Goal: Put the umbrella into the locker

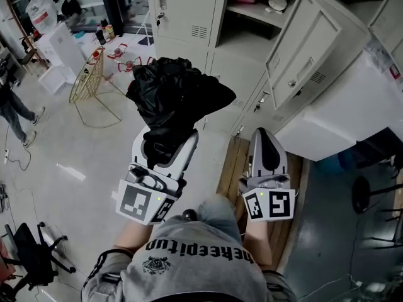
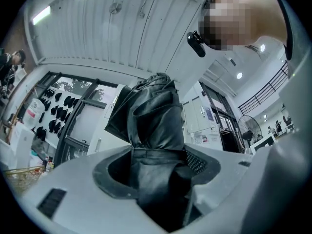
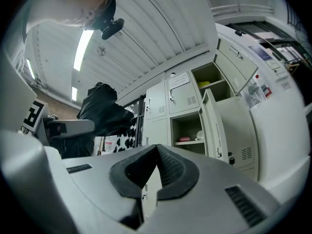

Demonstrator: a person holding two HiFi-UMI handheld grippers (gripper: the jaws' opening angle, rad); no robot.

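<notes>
From the head view, the left gripper (image 1: 167, 150) is held out over the pale floor (image 1: 94, 150) with its jaws clenched on the lower end of a black folded umbrella (image 1: 173, 93). The umbrella's crumpled canopy bunches up and spreads above and beyond the jaw tips. The right gripper (image 1: 267, 145) sits just to the right of it, apart from the umbrella, over some wooden boards (image 1: 232, 162) at the foot of the grey cabinets. Ahead of both sets of jaws and up to the right, a locker (image 1: 249, 33) stands open, its door (image 1: 296, 55) swung out to the right of the right jaws. Far off to the left of the left jaws a gold wire rack (image 1: 88, 77) stands on the floor. In the left gripper view, the left gripper (image 2: 156, 162) has the umbrella (image 2: 153, 121) squeezed between its two dark pads. The black fabric fills the gap and rises straight out past the tips, and a standing fan (image 2: 248, 126) shows well off to the right. In the right gripper view, the right gripper (image 3: 157, 150) has its jaws pressed together at the tips with nothing between them. The open locker (image 3: 187, 126) lies beyond the jaws and slightly right, with its door (image 3: 219, 126) further right. The umbrella (image 3: 100, 108) shows to the left of these jaws, carried in the left gripper (image 3: 66, 128).
</notes>
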